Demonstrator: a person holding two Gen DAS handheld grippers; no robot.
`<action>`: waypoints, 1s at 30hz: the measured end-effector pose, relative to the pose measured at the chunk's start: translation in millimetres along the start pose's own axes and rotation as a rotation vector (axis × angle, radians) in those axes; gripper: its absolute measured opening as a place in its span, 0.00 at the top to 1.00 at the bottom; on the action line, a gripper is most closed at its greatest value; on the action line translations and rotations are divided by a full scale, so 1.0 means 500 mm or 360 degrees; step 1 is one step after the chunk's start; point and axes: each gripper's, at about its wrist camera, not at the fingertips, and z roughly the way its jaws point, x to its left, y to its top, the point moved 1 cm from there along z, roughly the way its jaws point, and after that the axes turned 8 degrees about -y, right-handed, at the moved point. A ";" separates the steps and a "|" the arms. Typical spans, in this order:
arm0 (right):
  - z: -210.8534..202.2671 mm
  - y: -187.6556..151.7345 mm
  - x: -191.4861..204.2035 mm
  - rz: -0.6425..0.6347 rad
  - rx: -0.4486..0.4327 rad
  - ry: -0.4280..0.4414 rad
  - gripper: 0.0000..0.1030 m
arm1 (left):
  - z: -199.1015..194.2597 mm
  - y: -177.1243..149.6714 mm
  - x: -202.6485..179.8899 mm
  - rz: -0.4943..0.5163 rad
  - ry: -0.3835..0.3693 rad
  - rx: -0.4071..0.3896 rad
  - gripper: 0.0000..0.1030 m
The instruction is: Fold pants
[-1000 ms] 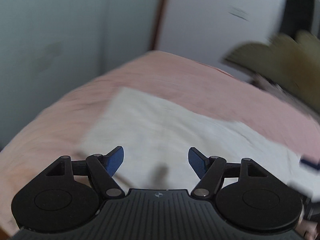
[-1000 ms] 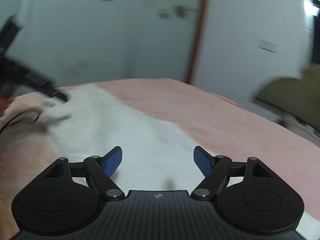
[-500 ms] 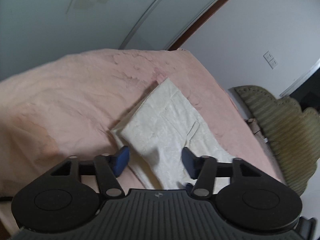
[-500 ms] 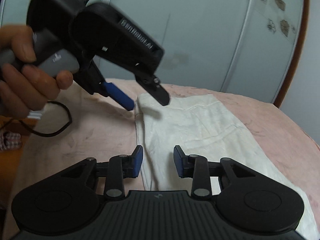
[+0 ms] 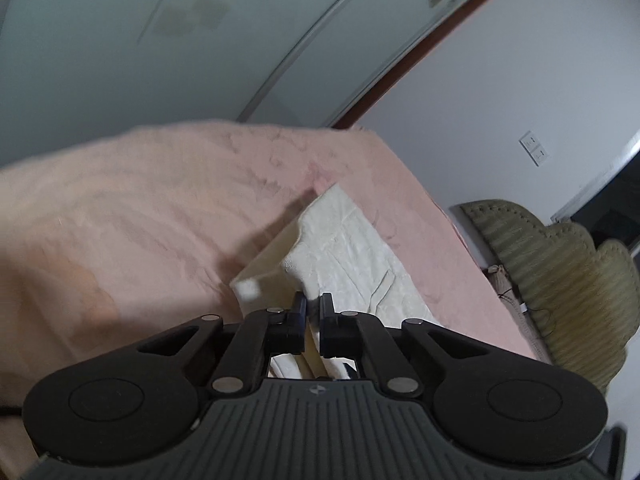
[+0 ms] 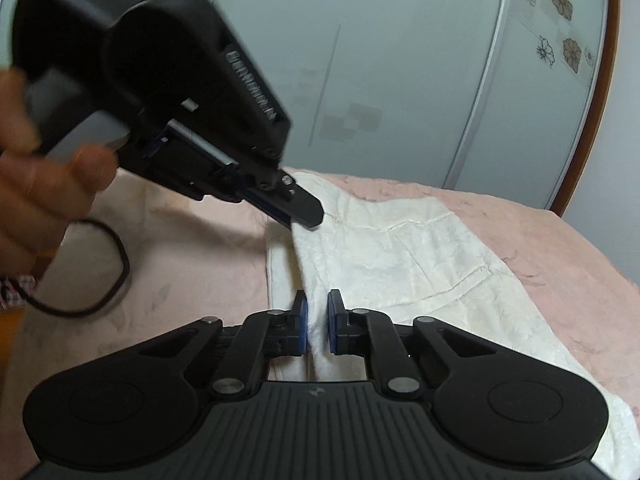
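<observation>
Cream-white pants (image 6: 420, 256) lie on a pink bedspread (image 6: 180, 264); they also show in the left wrist view (image 5: 352, 252). My right gripper (image 6: 317, 326) is shut on the top layer at the pants' near left edge. My left gripper (image 5: 313, 312) is shut on the same edge further along and lifts it off the lower layer. In the right wrist view the left gripper (image 6: 308, 216) pinches the far corner of that edge, held by a hand (image 6: 36, 184).
A pink bedspread (image 5: 140, 216) covers the bed. An olive padded chair (image 5: 560, 280) stands right of the bed. Pale wardrobe doors (image 6: 400, 72) and a white wall (image 5: 500, 92) rise behind. A black cable (image 6: 100, 280) lies on the bed at left.
Both grippers have closed on the pants' left edge. The top layer has lifted off the lower one at that edge.
</observation>
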 end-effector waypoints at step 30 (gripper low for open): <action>-0.423 -0.277 -0.189 0.0460 0.0190 -0.0372 0.89 | 0.001 -0.070 -0.127 0.0338 -0.0062 0.0252 0.58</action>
